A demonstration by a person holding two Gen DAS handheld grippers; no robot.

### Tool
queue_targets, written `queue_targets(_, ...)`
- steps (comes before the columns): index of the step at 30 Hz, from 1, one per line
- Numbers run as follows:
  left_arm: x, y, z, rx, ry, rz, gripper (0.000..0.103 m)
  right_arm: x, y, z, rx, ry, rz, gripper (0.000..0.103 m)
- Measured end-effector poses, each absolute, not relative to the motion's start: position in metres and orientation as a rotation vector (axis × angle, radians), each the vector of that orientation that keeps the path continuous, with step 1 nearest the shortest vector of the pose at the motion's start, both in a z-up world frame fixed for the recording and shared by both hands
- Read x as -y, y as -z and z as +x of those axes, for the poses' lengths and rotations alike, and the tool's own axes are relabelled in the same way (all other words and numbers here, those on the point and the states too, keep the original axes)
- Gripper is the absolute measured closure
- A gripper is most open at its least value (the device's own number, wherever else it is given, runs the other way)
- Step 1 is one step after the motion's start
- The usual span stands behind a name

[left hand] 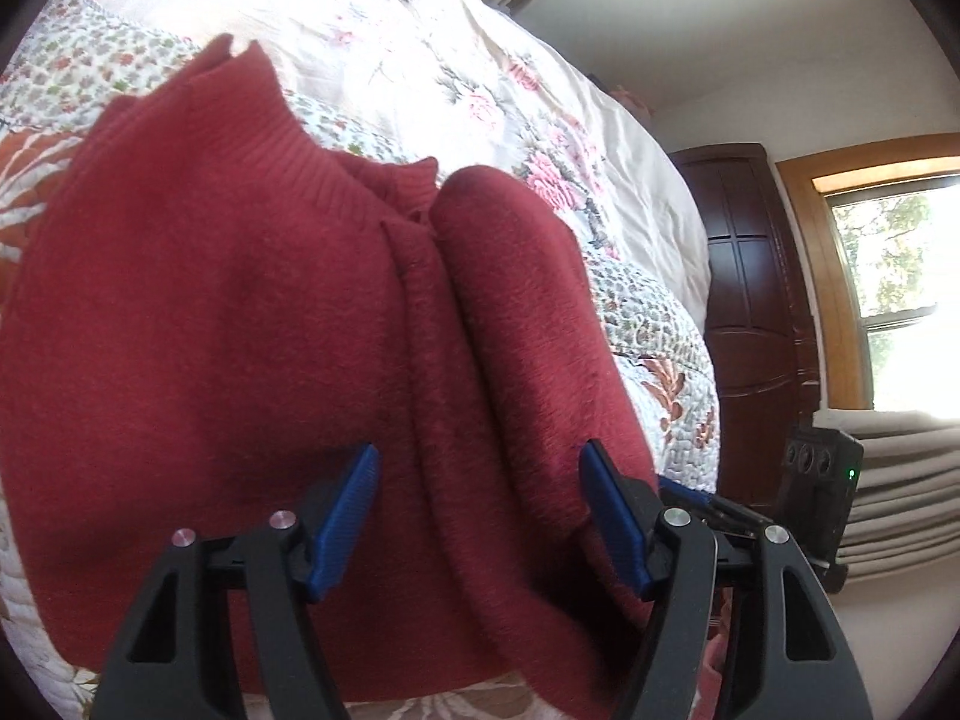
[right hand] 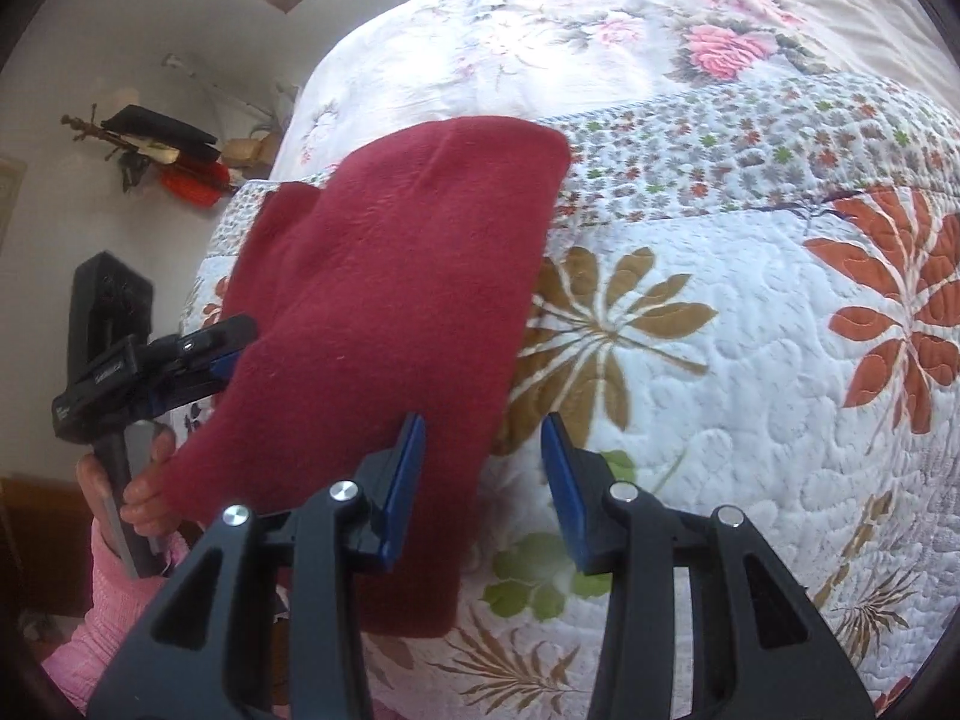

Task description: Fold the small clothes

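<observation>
Red sweater (left hand: 252, 324) on bed (right hand: 690, 330) is being straddled by wide left gripper (left hand: 480, 516); right gripper (right hand: 483, 486) is being held wide, empty, seen only in right view.

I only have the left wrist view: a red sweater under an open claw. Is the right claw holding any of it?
Observer: No. The right claw is open and straddles the sweater along its long edge, with one finger over the knit and the other over the quilt.
Operator: Is anything lying on the quilt beyond that edge?
Observer: Only the quilt's printed flowers show there.
Operator: What holds the left tool?
Observer: A hand in a pink sleeve grips its handle, beside the sweater's near corner.
</observation>
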State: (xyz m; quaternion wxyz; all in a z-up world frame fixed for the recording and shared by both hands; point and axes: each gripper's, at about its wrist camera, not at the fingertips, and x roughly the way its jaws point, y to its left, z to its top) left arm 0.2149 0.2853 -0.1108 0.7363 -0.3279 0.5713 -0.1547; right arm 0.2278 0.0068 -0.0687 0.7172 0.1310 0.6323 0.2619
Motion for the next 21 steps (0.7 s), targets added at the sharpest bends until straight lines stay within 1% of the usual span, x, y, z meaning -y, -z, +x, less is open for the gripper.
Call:
queue_targets(8, -0.267, 0.112, 0.237, -1.269, 0.35, -0.736, 0.034, -0.015, 0.07, 0.226, -1.408, -0.595, 0.286, 0.062)
queue_targets(9, -0.264, 0.111, 0.239, -1.274, 0.349, -0.722, 0.036, -0.015, 0.071, 0.226, -1.409, -0.595, 0.285, 0.062)
queue_targets(11, -0.258, 0.109, 0.242, -1.283, 0.338, -0.693, 0.049, -0.015, 0.07, 0.225, -1.406, -0.594, 0.28, 0.062)
queue_targets(13, -0.254, 0.105, 0.243, -1.281, 0.323, -0.661, 0.068, -0.015, 0.069, 0.224, -1.403, -0.593, 0.277, 0.062)
queue_targets(14, -0.252, 0.103, 0.244, -1.274, 0.318, -0.652, 0.073, -0.015, 0.069, 0.223, -1.402, -0.592, 0.275, 0.062)
queue_targets(15, -0.25, 0.1, 0.244, -1.264, 0.314, -0.639, 0.081, -0.015, 0.069, 0.223, -1.401, -0.591, 0.275, 0.062)
queue_targets(16, -0.249, 0.098, 0.245, -1.257, 0.315, -0.633, 0.085, -0.014, 0.069, 0.222, -1.402, -0.59, 0.282, 0.062)
queue_targets(18, -0.249, 0.096, 0.246, -1.248, 0.314, -0.631, 0.087, -0.011, 0.07, 0.222, -1.402, -0.592, 0.3, 0.062)
queue_targets(21, -0.253, 0.093, 0.243, -1.218, 0.315, -0.653, 0.088, -0.004, 0.068, 0.219, -1.4, -0.588, 0.331, 0.059)
